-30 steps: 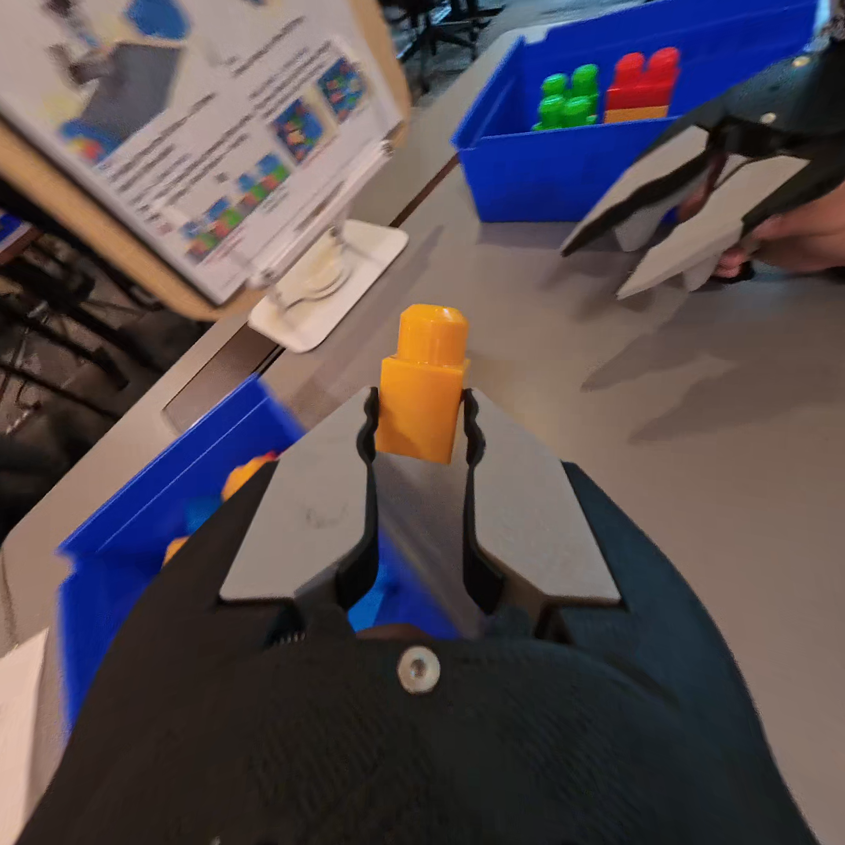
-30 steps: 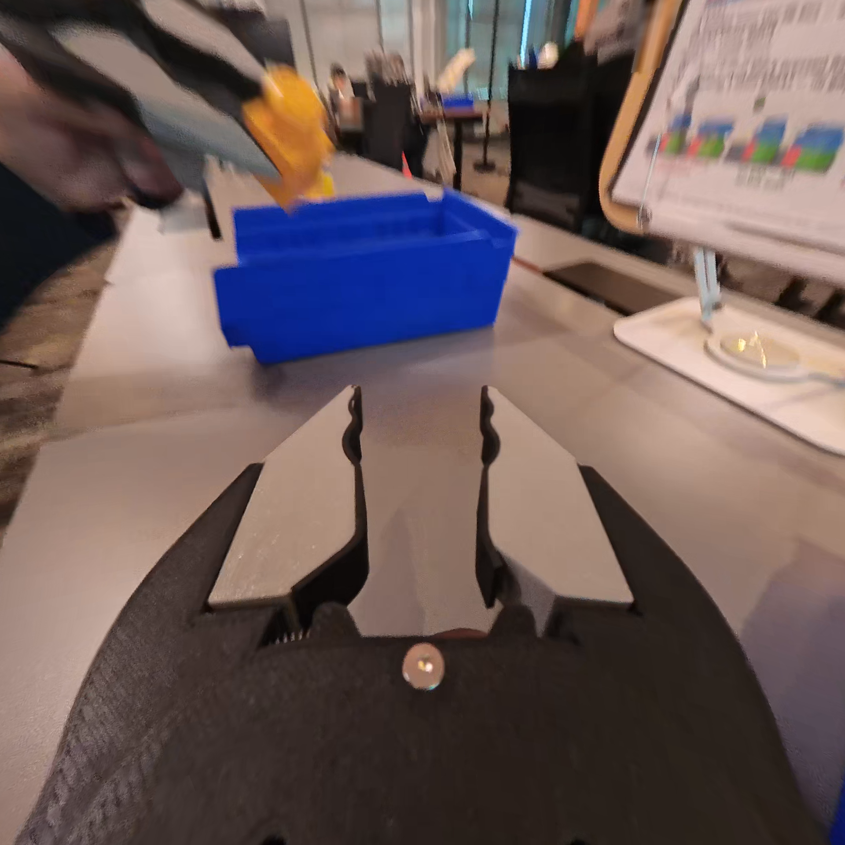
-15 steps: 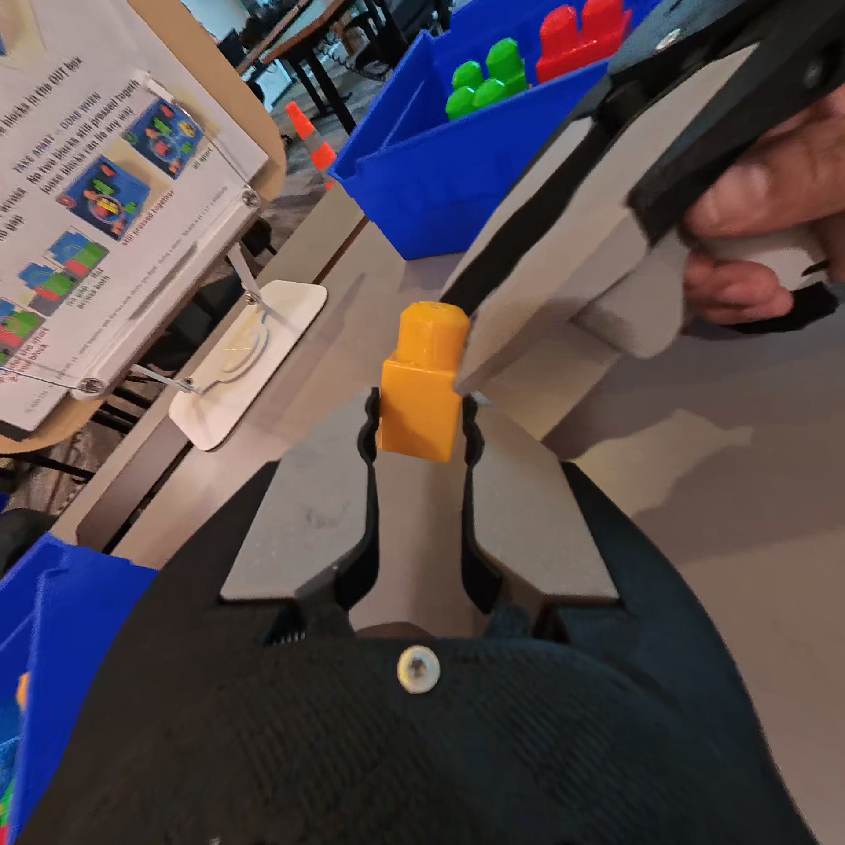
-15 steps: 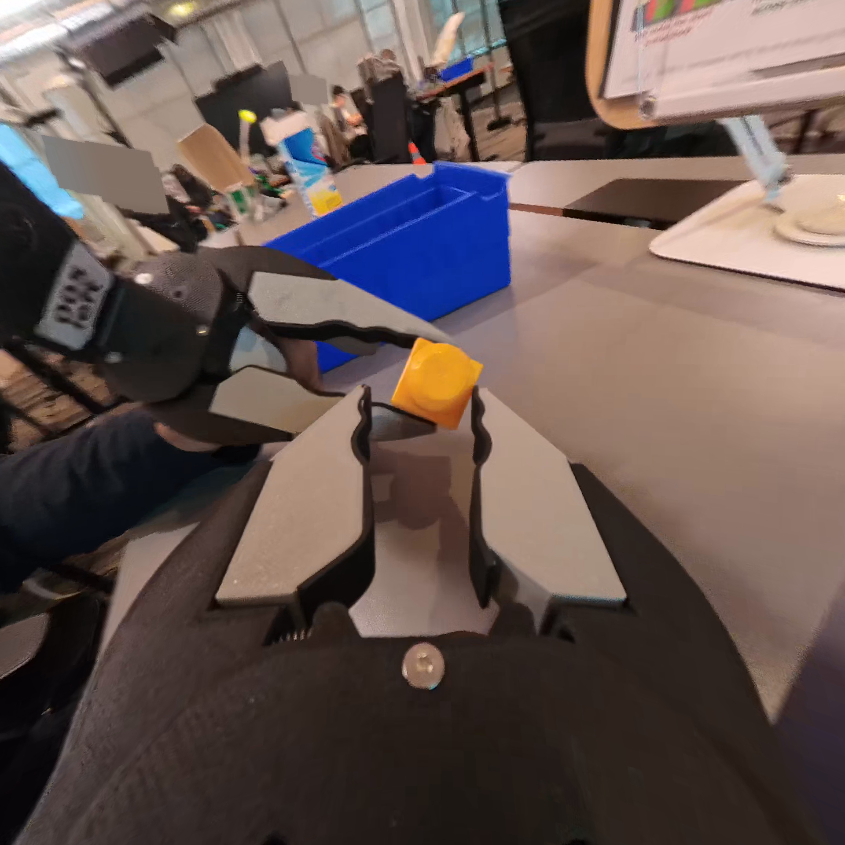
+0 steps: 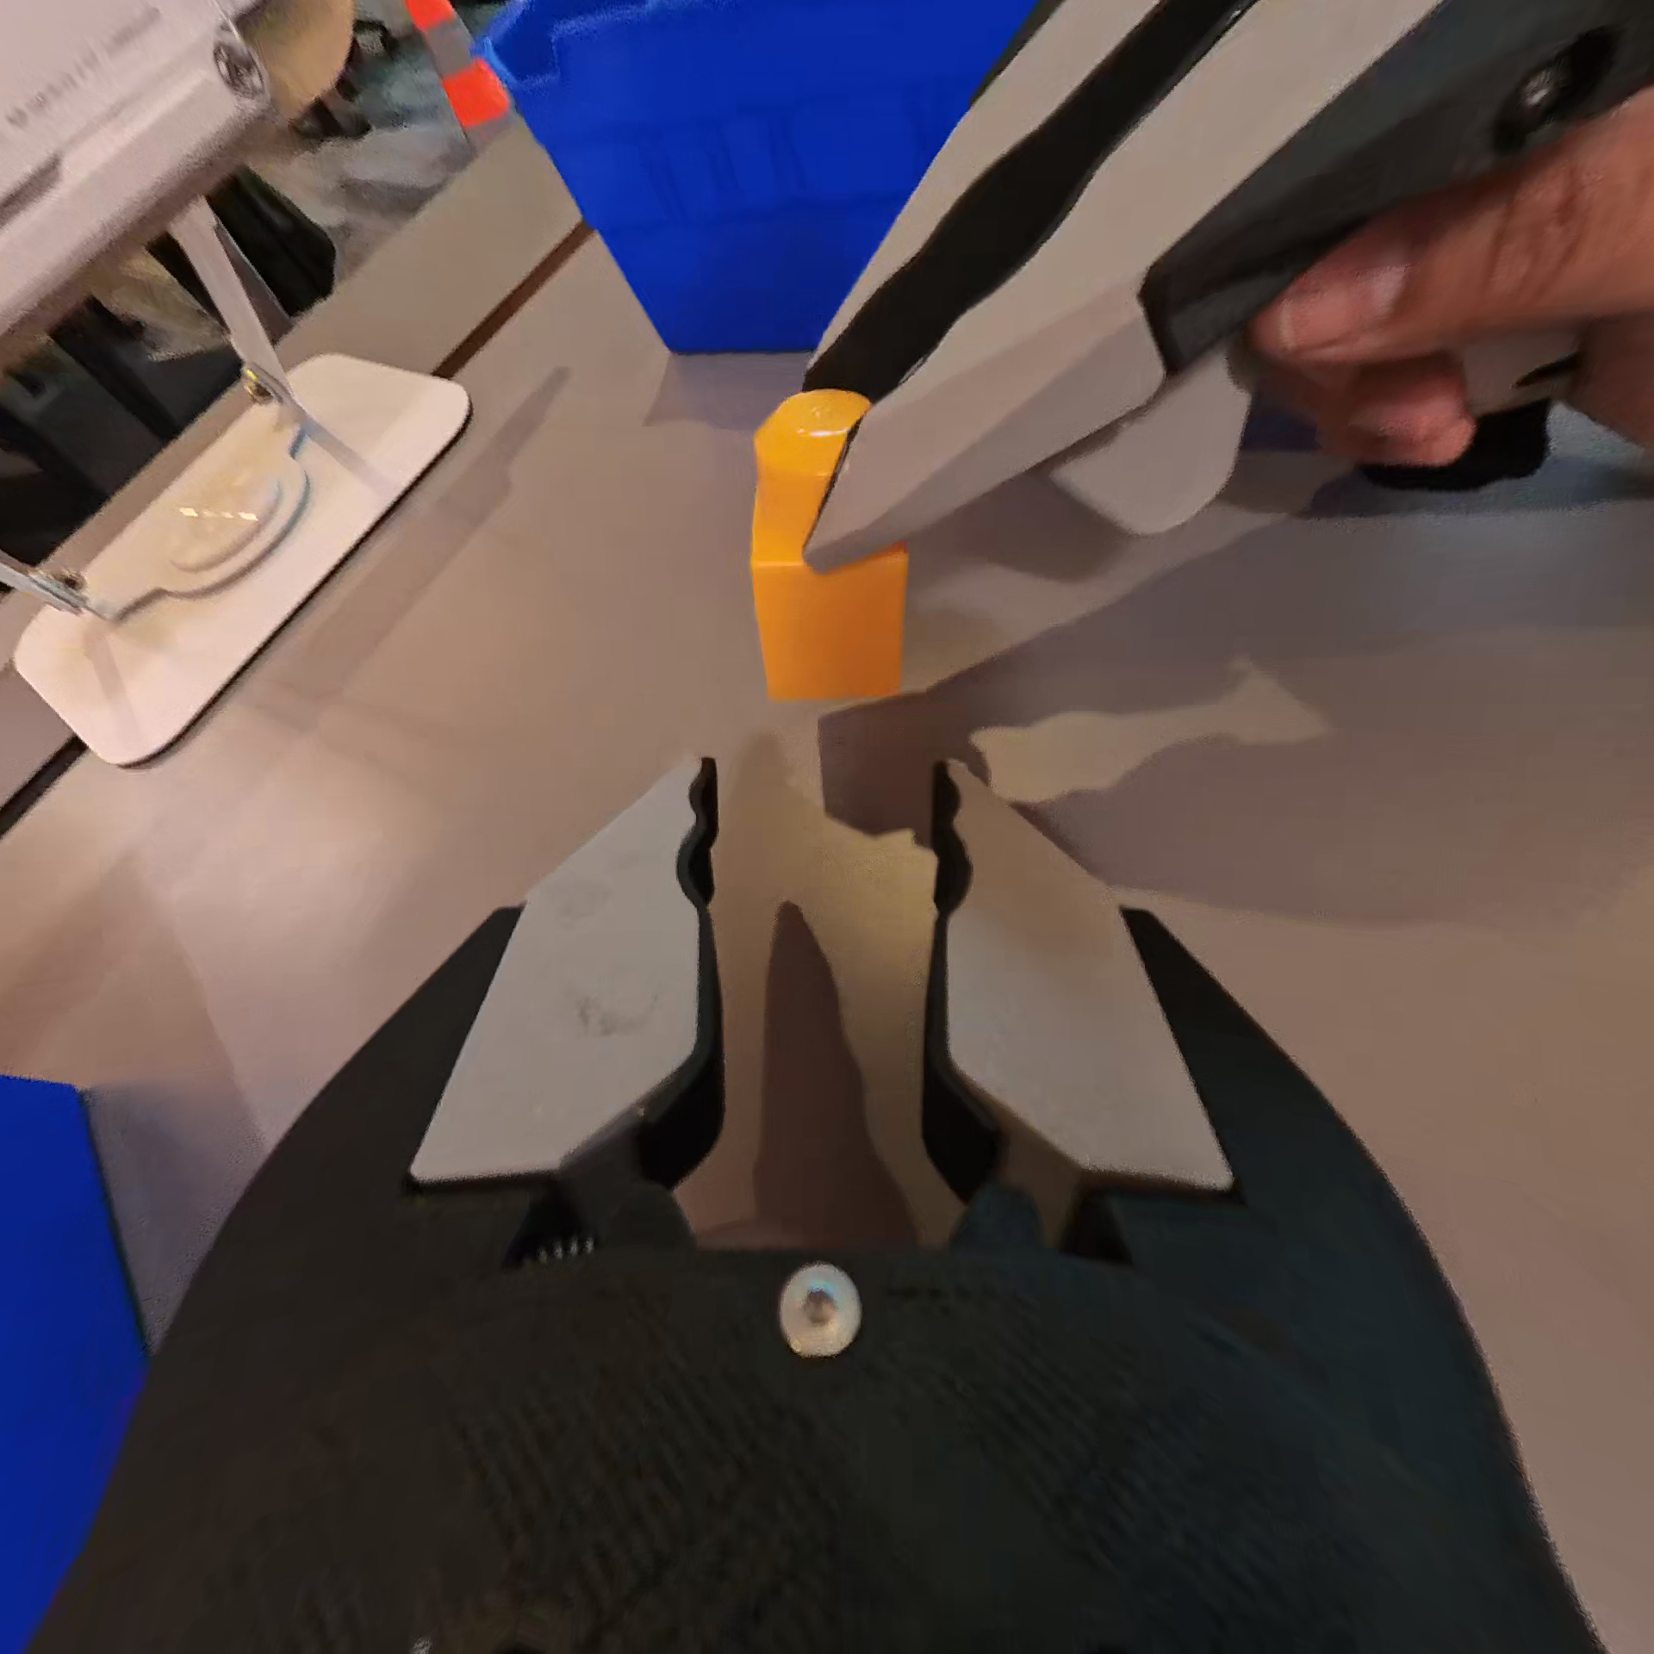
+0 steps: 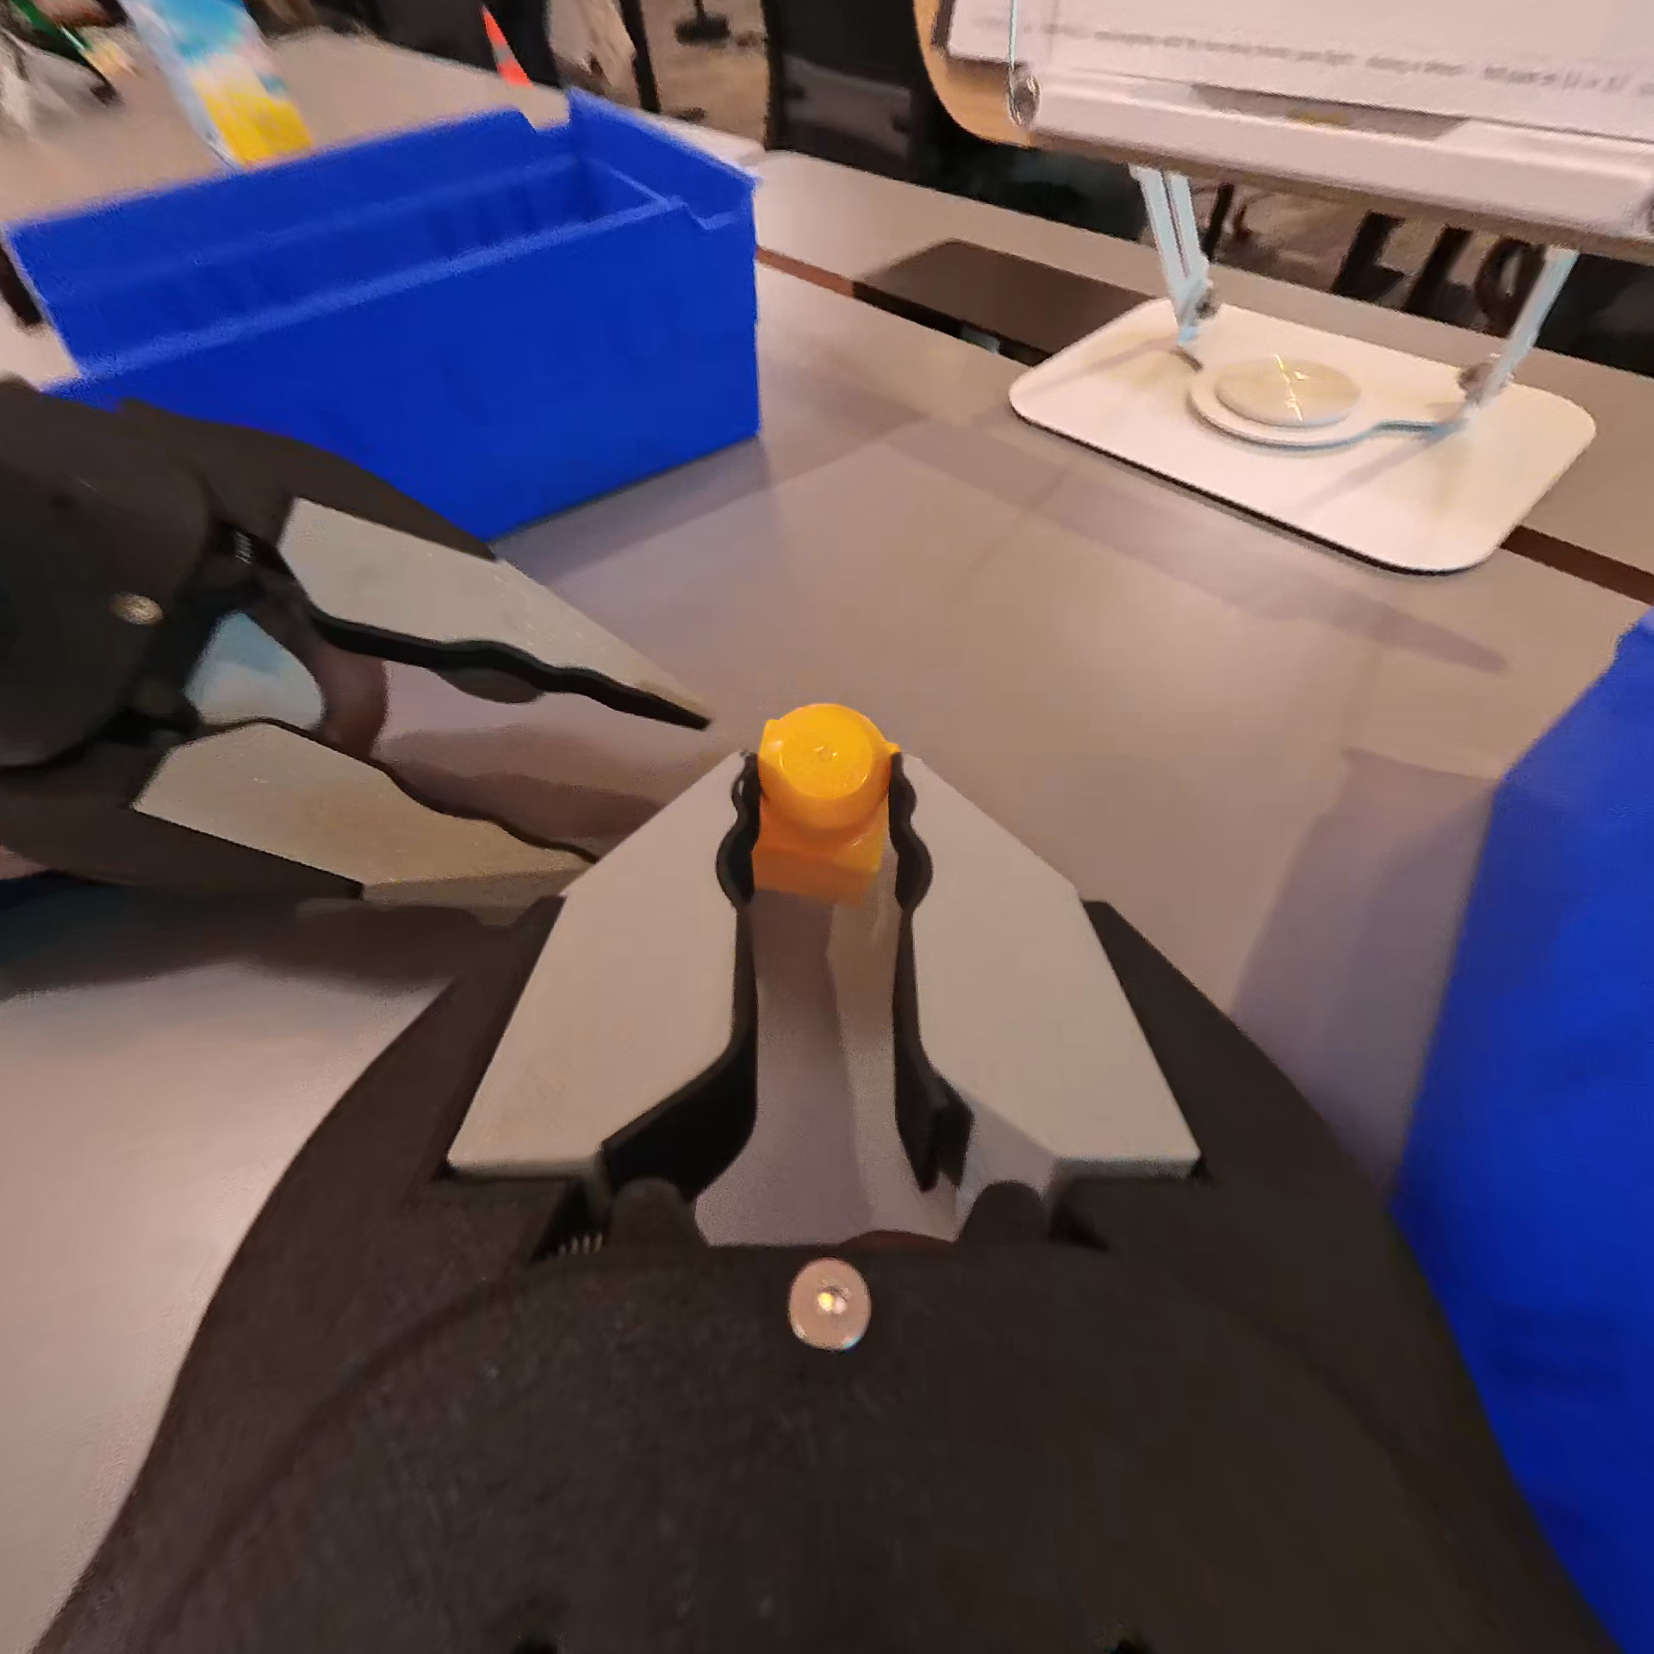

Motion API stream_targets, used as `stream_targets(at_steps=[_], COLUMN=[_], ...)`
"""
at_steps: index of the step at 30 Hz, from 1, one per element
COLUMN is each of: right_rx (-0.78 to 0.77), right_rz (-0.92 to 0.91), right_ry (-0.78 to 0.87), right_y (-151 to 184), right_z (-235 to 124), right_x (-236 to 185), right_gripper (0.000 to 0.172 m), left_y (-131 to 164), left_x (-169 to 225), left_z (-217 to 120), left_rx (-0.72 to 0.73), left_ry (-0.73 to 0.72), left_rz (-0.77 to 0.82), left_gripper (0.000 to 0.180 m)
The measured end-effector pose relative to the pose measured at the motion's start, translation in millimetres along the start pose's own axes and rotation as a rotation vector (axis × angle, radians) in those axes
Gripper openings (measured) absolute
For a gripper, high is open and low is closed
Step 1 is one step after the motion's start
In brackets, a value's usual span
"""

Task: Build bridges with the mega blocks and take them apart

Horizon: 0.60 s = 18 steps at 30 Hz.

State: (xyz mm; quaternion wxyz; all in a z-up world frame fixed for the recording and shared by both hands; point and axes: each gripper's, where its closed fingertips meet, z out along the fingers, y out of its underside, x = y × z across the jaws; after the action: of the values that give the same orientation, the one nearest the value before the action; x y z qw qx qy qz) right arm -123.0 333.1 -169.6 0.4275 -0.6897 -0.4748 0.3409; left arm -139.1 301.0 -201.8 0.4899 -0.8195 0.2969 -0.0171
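Note:
A small orange single-stud block (image 6: 819, 819) sits between the fingertips of my right gripper (image 6: 822, 828), and both pads press on its stud and body. In the left wrist view the same orange block (image 5: 828, 591) hangs just above the grey table (image 5: 447, 805), held by the right gripper's fingers (image 5: 940, 483) that come in from the upper right. My left gripper (image 5: 822, 814) is open and empty, a short way back from the block. It also shows in the right wrist view (image 6: 573, 779) at the left, jaws apart, tips near the block without touching it.
A blue bin (image 6: 430, 295) stands behind the left gripper, and another blue bin (image 5: 743, 152) stands beyond the block. A white stand base (image 6: 1298, 430) carrying an instruction sheet sits at the table's far edge. A blue bin wall (image 6: 1557, 1074) is close at the right.
The orange block passed from my left gripper to my right one: the right jaws closed on its stud, the left jaws opened and drew back from it.

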Motion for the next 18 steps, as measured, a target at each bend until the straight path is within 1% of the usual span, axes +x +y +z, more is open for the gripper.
stream_targets(at_steps=[5, 10, 18], right_rx=[-0.068, -0.101, -0.076], right_rz=[-0.033, -0.05, -0.06], right_ry=[0.053, 0.024, 0.011], right_y=[10, 16, 14], right_z=[2, 7, 8], right_x=[8, 1, -2], right_gripper=[0.025, 0.025, 0.031], left_y=[8, 11, 13], left_x=[-5, -6, -6], left_z=[2, 4, 3], left_rx=[-0.018, -0.03, -0.039], left_ry=[0.015, 0.017, -0.001], left_rz=[-0.046, -0.048, -0.015], left_gripper=[0.051, 0.051, 0.051])
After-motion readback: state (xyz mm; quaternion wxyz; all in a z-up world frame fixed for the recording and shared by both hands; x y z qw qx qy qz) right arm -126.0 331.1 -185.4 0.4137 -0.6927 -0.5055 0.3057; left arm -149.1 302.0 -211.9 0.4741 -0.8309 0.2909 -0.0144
